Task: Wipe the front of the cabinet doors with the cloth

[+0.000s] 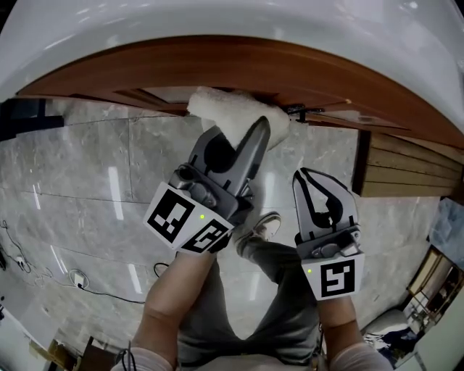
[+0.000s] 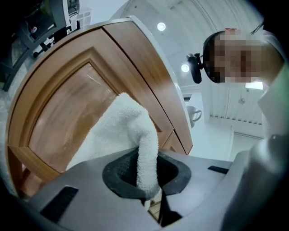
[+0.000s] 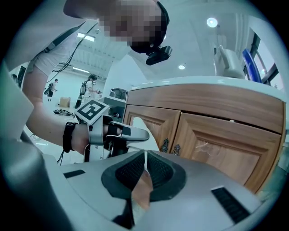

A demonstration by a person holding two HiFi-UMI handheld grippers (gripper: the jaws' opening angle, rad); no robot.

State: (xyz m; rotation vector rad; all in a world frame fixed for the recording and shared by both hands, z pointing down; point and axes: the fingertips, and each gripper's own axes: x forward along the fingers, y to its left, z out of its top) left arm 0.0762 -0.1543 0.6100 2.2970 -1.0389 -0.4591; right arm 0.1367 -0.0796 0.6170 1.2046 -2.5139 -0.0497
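Observation:
A white fluffy cloth [image 1: 226, 110] is pressed against the brown wooden cabinet door [image 1: 312, 78] under the white countertop. My left gripper [image 1: 259, 130] is shut on the cloth. In the left gripper view the cloth [image 2: 121, 131] runs up from between the jaws of the left gripper [image 2: 146, 182] onto the door's recessed panel [image 2: 67, 122]. My right gripper [image 1: 310, 182] hangs to the right, back from the cabinet, shut with nothing in it. From the right gripper [image 3: 145, 163] I see the left gripper [image 3: 121, 133], the cloth [image 3: 143, 129] and the right-hand door [image 3: 221, 146].
Two dark metal handles [image 3: 170, 145] sit where the doors meet. A white countertop [image 1: 239, 22] overhangs the cabinet; a mug [image 2: 194, 115] stands on it. A slatted wood panel [image 1: 406, 170] is at right. Below are marble floor [image 1: 80, 174], cables [image 1: 80, 279] and the person's shoe [image 1: 267, 226].

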